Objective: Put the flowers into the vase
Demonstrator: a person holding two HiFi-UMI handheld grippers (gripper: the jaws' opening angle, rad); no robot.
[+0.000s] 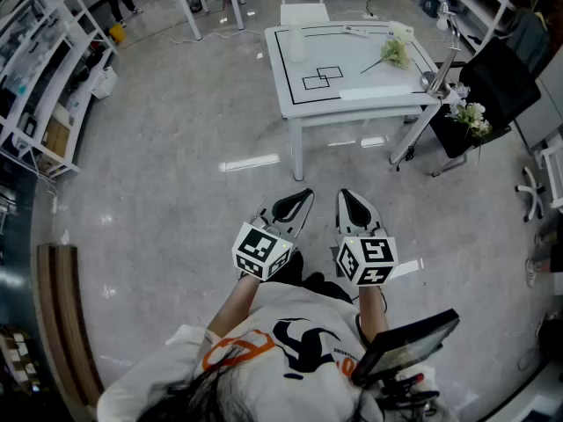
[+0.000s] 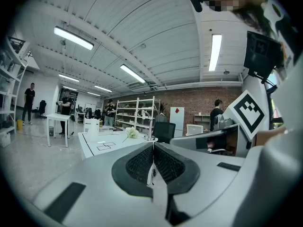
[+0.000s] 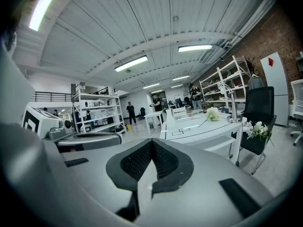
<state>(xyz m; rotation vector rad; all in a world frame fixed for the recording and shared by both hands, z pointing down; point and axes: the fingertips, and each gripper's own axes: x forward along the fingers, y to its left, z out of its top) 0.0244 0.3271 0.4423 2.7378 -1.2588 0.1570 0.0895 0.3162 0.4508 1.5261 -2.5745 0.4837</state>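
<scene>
Two grey hand-held grippers, the left hand-held gripper (image 1: 297, 205) and the right hand-held gripper (image 1: 350, 205), hang side by side above the glossy grey floor (image 1: 176, 148). Each has its jaws pressed fully together on nothing. Well ahead, the white-bloomed, green-stemmed flowers (image 1: 393, 53) lie on the white square tabletop (image 1: 352, 82), toward its far right. The stem slants down-left from the bloom. A pale upright cylinder (image 1: 297, 42), likely the vase, stands apart from them, further left. The flowers lie ahead and rightward, so the right hand-held gripper looks nearer and would need to open first.
</scene>
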